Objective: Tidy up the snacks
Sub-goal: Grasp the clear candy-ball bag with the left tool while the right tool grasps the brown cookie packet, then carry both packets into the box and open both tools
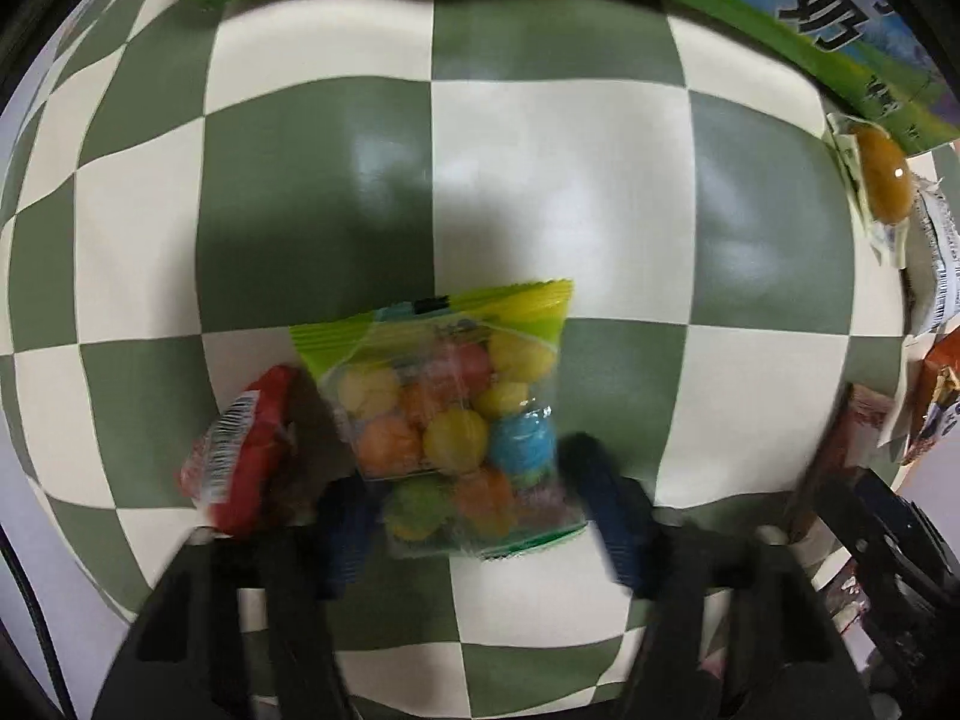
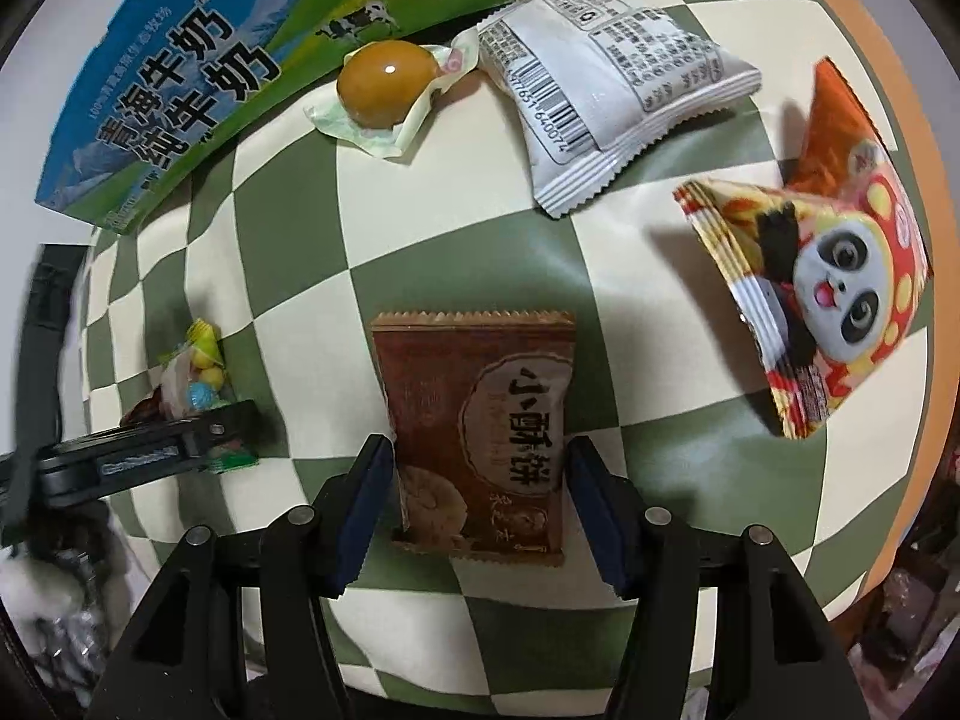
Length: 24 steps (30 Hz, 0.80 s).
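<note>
While the left gripper (image 1: pixel 465 513) straddles the candy bag (image 1: pixel 456 414) with fingers spread (a red packet (image 1: pixel 240 450) touches that bag's left side), only the right view shows the right gripper (image 2: pixel 477 507) spread around the brown biscuit packet (image 2: pixel 480 438). Beyond that packet lie the egg (image 2: pixel 384 90), white packet (image 2: pixel 612 84) and milk carton (image 2: pixel 198 78); the panda packet (image 2: pixel 822 294) lies right.

Between my left fingers (image 1: pixel 354 516) lies the candy bag (image 1: pixel 456 414), a sealed packet (image 1: pixel 240 456) touching it just outside the left one. Between my right fingers (image 2: pixel 372 480) lies the biscuit packet (image 2: pixel 480 438); ahead sit the egg (image 2: pixel 384 84), the barcode packet (image 2: pixel 612 78) and the milk carton (image 2: pixel 198 72), the panda packet (image 2: pixel 828 294) to the right.
</note>
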Available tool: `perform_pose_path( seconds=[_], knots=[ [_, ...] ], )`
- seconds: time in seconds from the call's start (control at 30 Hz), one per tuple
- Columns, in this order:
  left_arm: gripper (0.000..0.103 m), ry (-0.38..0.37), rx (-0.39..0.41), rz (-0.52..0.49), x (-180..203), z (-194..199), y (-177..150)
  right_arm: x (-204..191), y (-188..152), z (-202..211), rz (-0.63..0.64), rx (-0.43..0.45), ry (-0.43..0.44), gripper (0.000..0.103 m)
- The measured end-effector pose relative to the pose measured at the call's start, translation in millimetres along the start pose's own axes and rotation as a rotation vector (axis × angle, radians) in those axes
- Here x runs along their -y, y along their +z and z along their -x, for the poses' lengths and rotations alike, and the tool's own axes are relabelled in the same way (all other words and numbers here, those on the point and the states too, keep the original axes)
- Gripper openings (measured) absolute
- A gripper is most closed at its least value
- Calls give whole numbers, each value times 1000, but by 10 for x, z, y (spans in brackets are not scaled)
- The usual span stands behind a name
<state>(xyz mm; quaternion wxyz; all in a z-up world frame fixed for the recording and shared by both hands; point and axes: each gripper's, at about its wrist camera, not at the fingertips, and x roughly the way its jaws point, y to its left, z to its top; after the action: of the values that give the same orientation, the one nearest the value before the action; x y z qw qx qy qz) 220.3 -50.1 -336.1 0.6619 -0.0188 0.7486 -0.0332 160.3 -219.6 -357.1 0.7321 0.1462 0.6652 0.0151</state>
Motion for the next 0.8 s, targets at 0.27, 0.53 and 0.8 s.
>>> perform_pose_path(
  seconds=[0.27, 0.53, 0.8],
  knots=[
    [53, -6, -5, -68, 300, -64, -19, -355, -17, -53, 131, -8, -12, 62],
    [47, -7, 41, -53, 214, 32, -223, -532, -16, -179, 186, 1, -90, 57],
    [47, -139, 190, -49, -40, 1017, -262, -690, 236, 597, 144, 100, 101, 56]
  ],
)
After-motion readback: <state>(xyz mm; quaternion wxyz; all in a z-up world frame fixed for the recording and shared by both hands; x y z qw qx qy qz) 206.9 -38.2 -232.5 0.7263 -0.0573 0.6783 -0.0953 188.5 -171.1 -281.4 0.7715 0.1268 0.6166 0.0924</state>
